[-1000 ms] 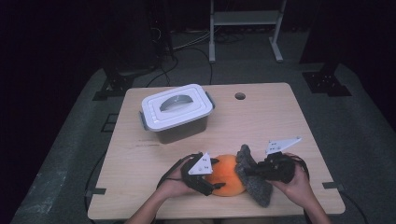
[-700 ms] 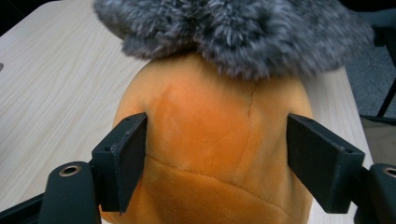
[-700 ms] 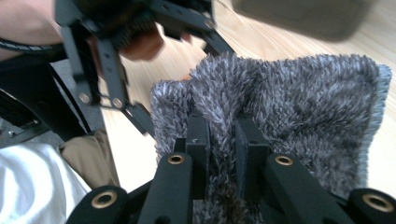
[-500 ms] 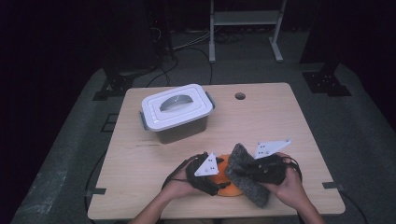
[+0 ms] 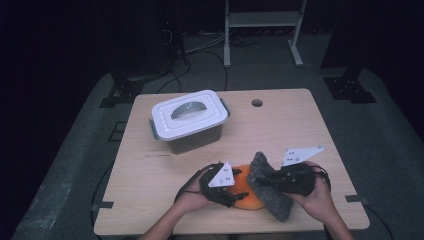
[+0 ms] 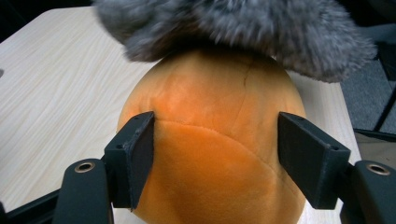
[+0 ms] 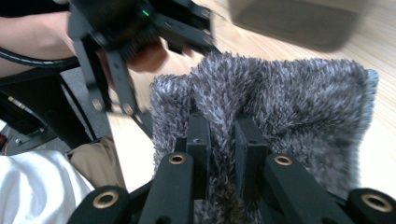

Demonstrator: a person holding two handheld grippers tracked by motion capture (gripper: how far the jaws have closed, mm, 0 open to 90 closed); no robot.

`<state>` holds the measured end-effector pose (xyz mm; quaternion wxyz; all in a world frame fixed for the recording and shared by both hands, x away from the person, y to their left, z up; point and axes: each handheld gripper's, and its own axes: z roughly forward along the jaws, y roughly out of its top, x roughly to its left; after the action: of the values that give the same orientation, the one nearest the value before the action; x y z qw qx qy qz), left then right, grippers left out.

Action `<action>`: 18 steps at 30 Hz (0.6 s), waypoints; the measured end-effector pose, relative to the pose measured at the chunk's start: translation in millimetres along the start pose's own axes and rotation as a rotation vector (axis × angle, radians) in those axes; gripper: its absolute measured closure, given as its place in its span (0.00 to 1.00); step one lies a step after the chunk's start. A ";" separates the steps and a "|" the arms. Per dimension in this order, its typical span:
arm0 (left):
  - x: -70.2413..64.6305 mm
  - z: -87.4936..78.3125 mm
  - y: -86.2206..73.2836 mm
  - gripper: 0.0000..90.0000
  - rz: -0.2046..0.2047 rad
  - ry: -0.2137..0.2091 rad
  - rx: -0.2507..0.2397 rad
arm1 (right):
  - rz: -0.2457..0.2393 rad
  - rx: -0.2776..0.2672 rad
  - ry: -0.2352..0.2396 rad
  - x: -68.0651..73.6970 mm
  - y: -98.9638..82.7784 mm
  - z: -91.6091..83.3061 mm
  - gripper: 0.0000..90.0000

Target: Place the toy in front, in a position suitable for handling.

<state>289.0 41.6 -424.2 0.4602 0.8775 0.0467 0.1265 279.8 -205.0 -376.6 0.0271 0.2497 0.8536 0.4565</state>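
**Grey fur cloth over an orange cushion at the near table edge**

Where the dark room falls away into black on all sides, a grey carpeted floor (image 5: 75,165) carries cables and a white metal stand (image 5: 262,30) at the back. The light wooden table (image 5: 300,130) fills the middle, with a small round hole (image 5: 257,103) near its far edge. A lidded white plastic box (image 5: 189,120) stands left of centre on it, well apart from the hands.

At the near edge lies the round orange cushion (image 6: 210,154) (a seam curves across it). The furry grey cloth (image 7: 280,107) drapes over its right side, touching it. The left gripper (image 5: 220,187) straddles the cushion; its jaws have just been closing, one pad touching the plush, the other a little off it. The right gripper (image 7: 224,140) is pinched tight on a fold of the cloth.
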 end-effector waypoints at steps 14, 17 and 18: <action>7.9 -3.5 -4.8 0.22 -0.045 -0.028 -0.052 | 0.051 0.058 0.016 -14.2 -18.2 4.6 0.87; 4.8 0.7 -6.4 0.26 -0.021 -0.020 -0.018 | 0.032 0.062 0.016 -9.8 -14.2 6.6 0.86; 4.1 1.0 -7.6 0.27 -0.021 -0.024 -0.013 | 0.030 0.056 0.011 -9.6 -13.5 6.0 0.86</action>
<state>293.6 46.0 -430.3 0.4678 0.8754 0.0494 0.1113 284.4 -210.9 -392.6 0.0087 0.2605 0.8624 0.4340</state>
